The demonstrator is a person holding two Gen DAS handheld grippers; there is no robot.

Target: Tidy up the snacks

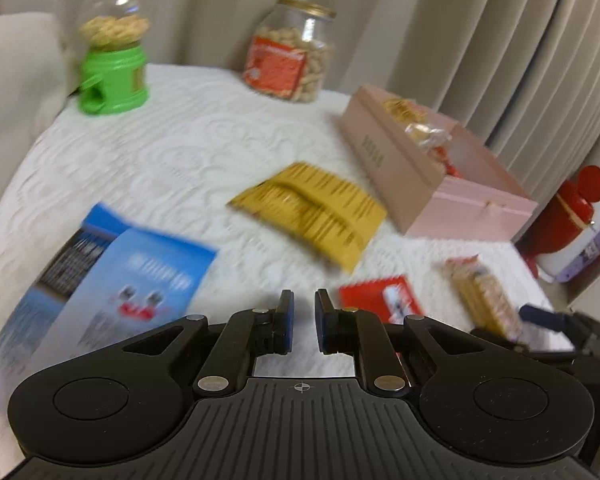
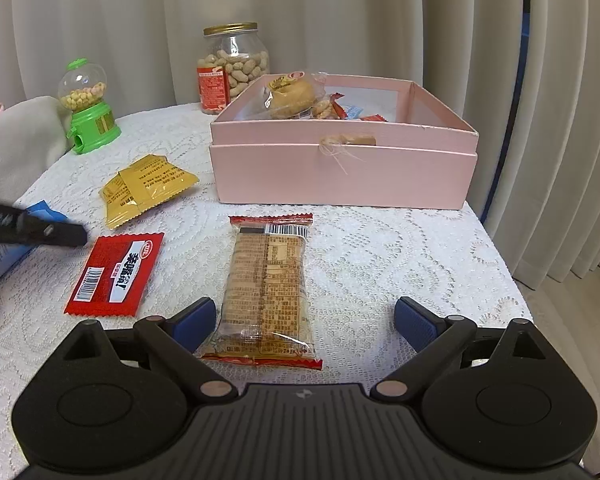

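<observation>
Right now my left gripper (image 1: 304, 318) is pinched together on nothing, my right gripper (image 2: 305, 322) spread around the biscuit pack (image 2: 266, 286), pink box (image 2: 342, 174) at twelve o'clock for dropping.

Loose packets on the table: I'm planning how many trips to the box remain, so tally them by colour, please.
Yellow packet: 1
Red packet: 1
Blue packet: 1
Clear cracker pack: 1
Total: 4
</observation>
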